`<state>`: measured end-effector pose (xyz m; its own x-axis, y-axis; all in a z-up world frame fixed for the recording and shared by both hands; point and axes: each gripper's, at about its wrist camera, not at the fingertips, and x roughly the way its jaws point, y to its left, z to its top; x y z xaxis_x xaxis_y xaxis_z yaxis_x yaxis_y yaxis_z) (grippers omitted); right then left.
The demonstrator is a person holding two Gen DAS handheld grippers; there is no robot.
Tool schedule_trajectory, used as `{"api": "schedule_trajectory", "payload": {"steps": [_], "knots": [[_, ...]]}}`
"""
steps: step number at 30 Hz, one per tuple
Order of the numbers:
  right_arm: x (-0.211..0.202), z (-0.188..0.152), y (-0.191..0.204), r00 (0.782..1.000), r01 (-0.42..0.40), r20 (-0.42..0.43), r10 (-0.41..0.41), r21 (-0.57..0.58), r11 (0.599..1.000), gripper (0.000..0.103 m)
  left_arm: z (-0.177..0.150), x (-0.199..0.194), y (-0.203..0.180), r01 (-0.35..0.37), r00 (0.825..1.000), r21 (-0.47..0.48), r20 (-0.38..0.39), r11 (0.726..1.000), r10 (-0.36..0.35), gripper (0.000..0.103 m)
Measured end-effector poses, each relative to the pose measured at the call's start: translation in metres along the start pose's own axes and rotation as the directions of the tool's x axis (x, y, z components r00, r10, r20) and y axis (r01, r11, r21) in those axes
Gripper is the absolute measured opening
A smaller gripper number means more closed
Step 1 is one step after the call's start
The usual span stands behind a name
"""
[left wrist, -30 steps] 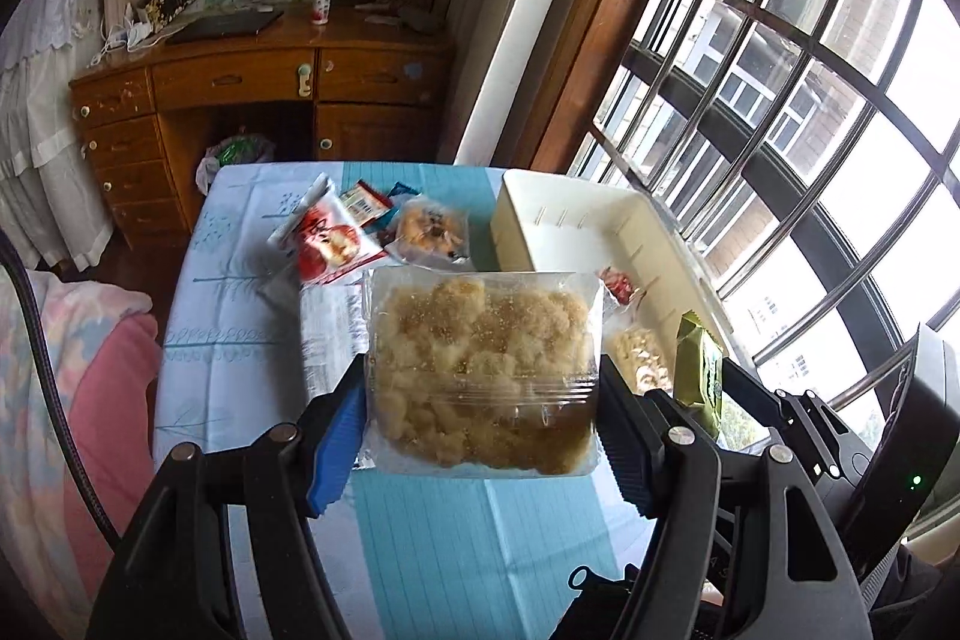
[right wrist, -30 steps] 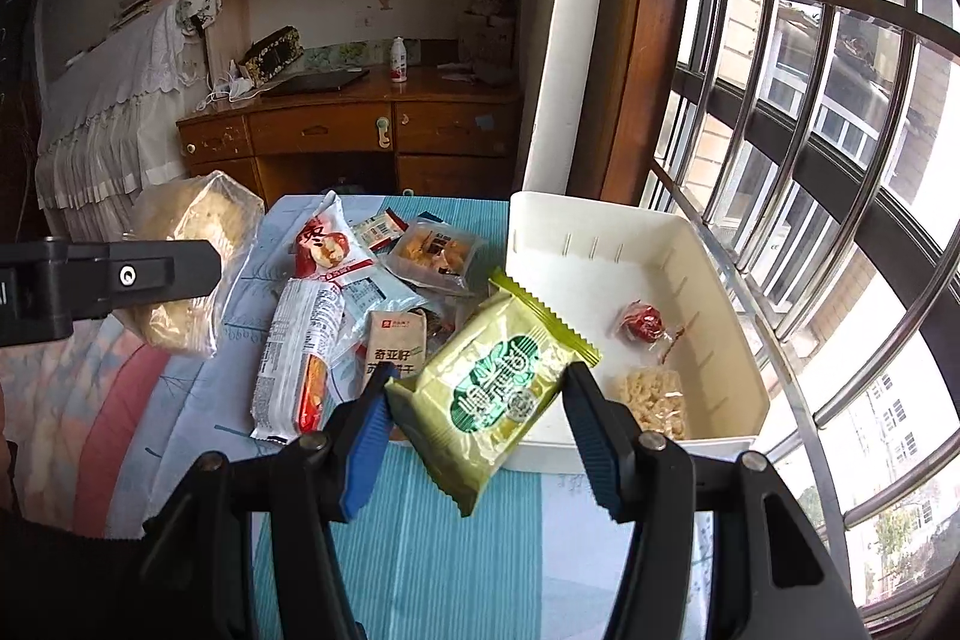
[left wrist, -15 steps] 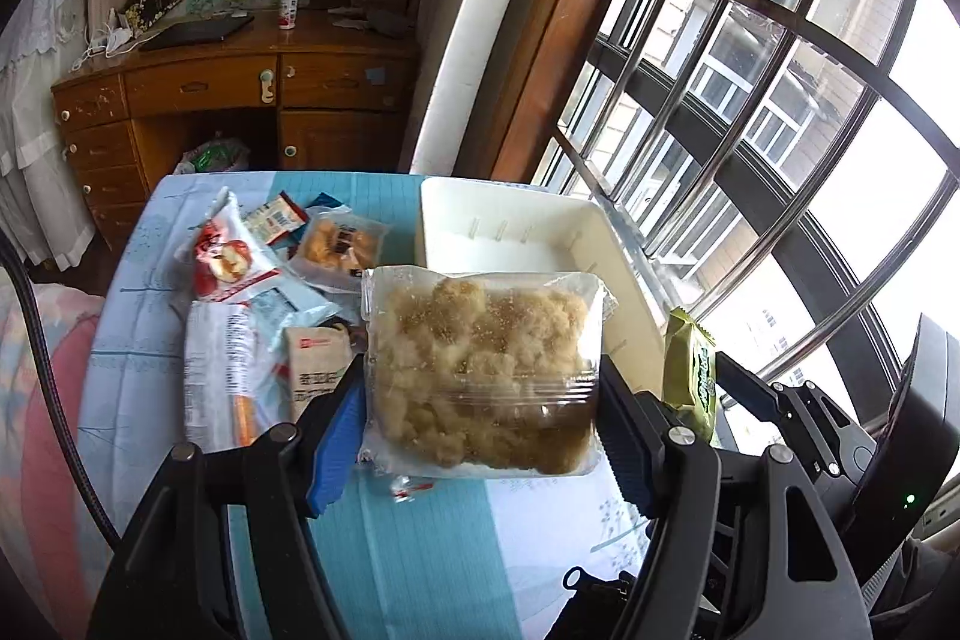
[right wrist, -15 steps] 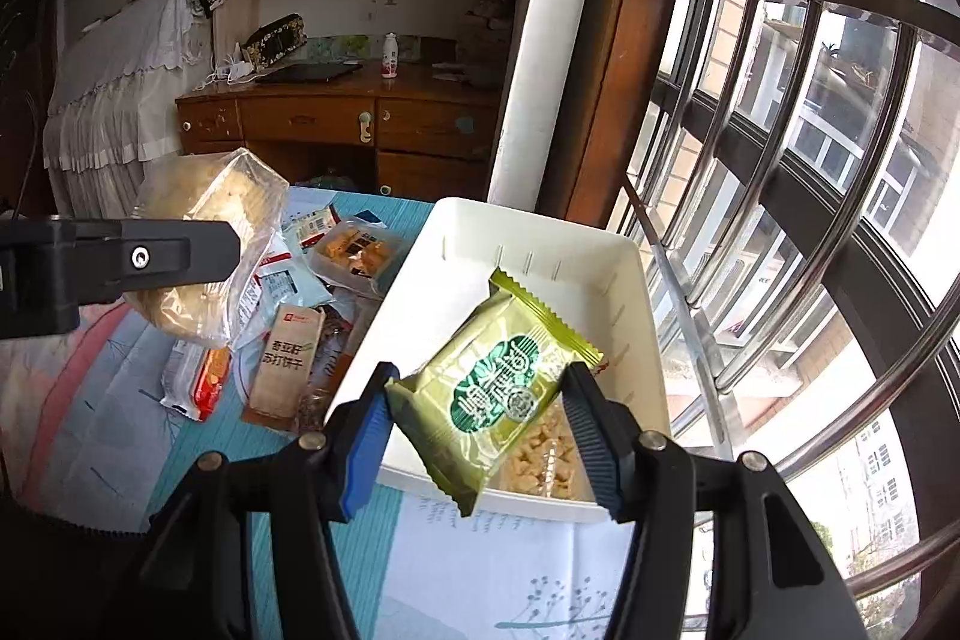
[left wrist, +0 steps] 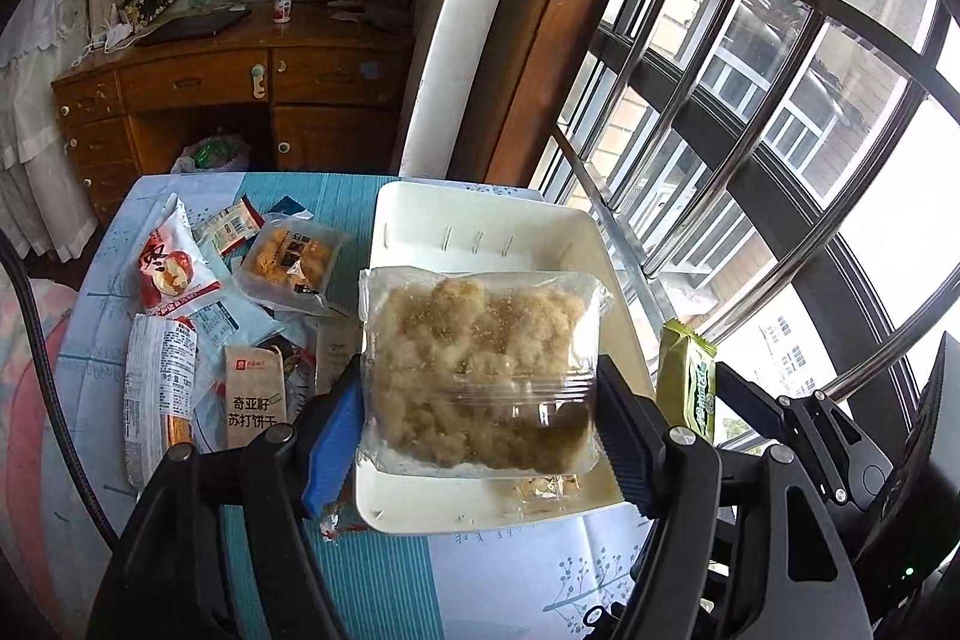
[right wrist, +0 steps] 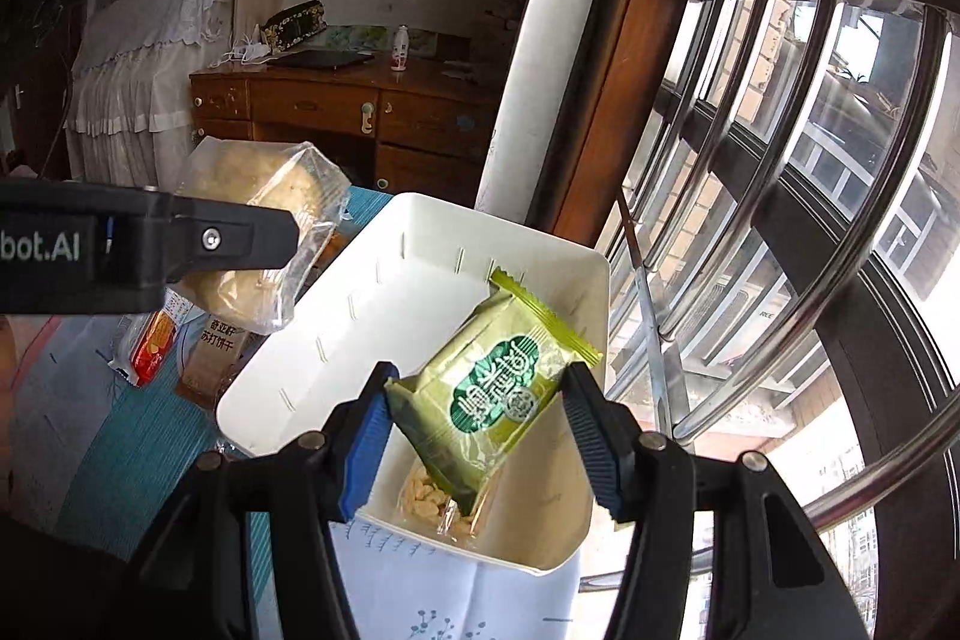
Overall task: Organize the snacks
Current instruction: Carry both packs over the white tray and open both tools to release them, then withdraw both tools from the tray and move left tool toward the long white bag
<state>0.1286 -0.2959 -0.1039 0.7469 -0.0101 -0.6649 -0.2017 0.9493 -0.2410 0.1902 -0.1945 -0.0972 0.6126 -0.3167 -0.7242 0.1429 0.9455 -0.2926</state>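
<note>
Snacks [left wrist: 198,334] lie heaped on the table [left wrist: 390,580] left of the white bin [left wrist: 480,226], so plenty is left. Left gripper [left wrist: 480,418] is clamped on a clear bag [left wrist: 480,370] above the bin; right gripper [right wrist: 480,418] pinches a green packet [right wrist: 498,388] over it too. One bag of nuts [right wrist: 429,502], maybe more, sits inside already.

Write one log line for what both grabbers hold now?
left gripper: shut on clear crumbly snack bag | right gripper: shut on green foil packet | both over white plastic bin
</note>
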Motion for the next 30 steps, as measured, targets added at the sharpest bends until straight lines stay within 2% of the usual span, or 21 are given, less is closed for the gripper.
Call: {"api": "schedule_trajectory", "payload": {"steps": [3,5,6,9,11,21,30], "knots": [[0.002,0.001,-0.003,1.0,-0.007,0.009,0.007,-0.009,1.0,0.057,0.004,0.006,-0.005,-0.001,1.0,0.005,-0.007,1.0,0.001,0.075],[0.003,0.002,-0.005,1.0,-0.013,0.011,0.014,-0.007,1.0,0.058,0.005,0.008,-0.008,-0.007,1.0,0.012,-0.018,1.0,0.008,0.084],[0.004,0.002,-0.006,1.0,-0.019,0.008,0.019,-0.006,1.0,0.059,0.006,0.007,-0.007,-0.009,1.0,0.012,-0.018,1.0,0.009,0.084],[0.007,0.001,-0.008,1.0,0.011,-0.012,-0.011,0.016,1.0,0.076,0.006,0.006,-0.008,-0.014,1.0,0.01,-0.02,1.0,0.014,0.087],[0.007,0.0,-0.011,1.0,0.012,-0.014,-0.011,0.033,0.999,0.077,0.005,0.005,-0.005,-0.02,1.0,-0.001,-0.023,1.0,0.02,0.09],[0.007,-0.002,-0.009,0.998,-0.008,-0.054,0.012,0.07,0.997,0.077,0.007,-0.018,0.038,-0.076,0.997,-0.093,-0.013,0.993,0.075,0.09],[0.011,-0.002,0.003,0.992,-0.069,-0.09,0.084,0.159,0.985,0.077,0.001,-0.044,0.088,-0.158,0.987,-0.146,-0.026,0.977,0.156,0.09]]}}
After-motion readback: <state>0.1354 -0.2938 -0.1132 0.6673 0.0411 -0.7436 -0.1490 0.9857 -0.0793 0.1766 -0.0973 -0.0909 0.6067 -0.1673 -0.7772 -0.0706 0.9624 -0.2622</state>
